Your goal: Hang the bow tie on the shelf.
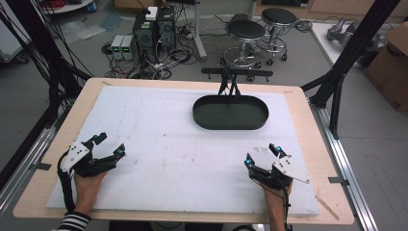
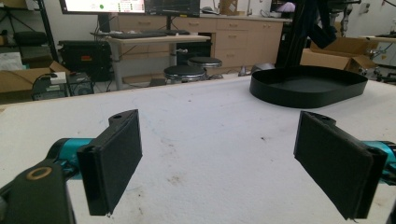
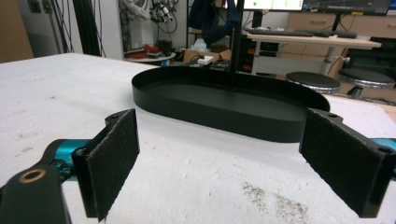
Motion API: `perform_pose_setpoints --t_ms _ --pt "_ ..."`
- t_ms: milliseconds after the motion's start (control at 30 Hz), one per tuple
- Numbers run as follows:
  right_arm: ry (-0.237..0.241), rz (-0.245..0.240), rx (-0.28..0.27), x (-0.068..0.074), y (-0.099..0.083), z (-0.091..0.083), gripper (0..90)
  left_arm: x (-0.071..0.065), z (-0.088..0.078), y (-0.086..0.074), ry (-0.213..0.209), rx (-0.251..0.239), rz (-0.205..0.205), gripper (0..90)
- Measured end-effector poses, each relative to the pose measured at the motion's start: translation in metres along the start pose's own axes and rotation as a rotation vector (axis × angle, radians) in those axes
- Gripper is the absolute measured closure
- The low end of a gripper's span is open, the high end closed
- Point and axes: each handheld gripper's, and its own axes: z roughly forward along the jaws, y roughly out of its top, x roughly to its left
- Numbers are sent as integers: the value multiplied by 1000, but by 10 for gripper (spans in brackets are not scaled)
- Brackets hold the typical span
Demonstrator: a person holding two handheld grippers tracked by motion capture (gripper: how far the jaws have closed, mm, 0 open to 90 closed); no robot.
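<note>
I see both hands at the near edge of the counter, each holding a hand-held gripper.

Left hand-held gripper: near-left, resting on the white mat, jaws wide apart, nothing between them. Its own view confirms it: the two black pads stand well apart with bare mat in the gap. Left hand is under it, with a striped sleeve at the bottom edge.

Right hand-held gripper: near-right, also on the mat, jaws spread and empty. Its own view shows the same, felt-faced pads apart with stained mat between. Right hand is behind it, and a cable runs back along the wrist.

The mat is scuffed, with dark specks near the middle and near the right gripper.

Tray: black, oval, shallow-walled, sitting on the mat at the far side, right of centre. It looks empty from all three views. It is well apart from both grippers and closer to the right one. A thin black stand rises at its far rim; I can't tell whether it touches.

Past the counter, on the floor: two round stools, PC towers with a tangle of cables, and a cardboard box at far right.
</note>
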Motion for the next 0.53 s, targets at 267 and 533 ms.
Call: perform_pose_setpoints --t_ms 267,533 --pt "0 9 -21 -2 -2 -2 113 0 0 0 1 -3 3 155" --pt "-7 29 -35 -3 -2 -3 113 0 -1 0 -2 -6 2 154"
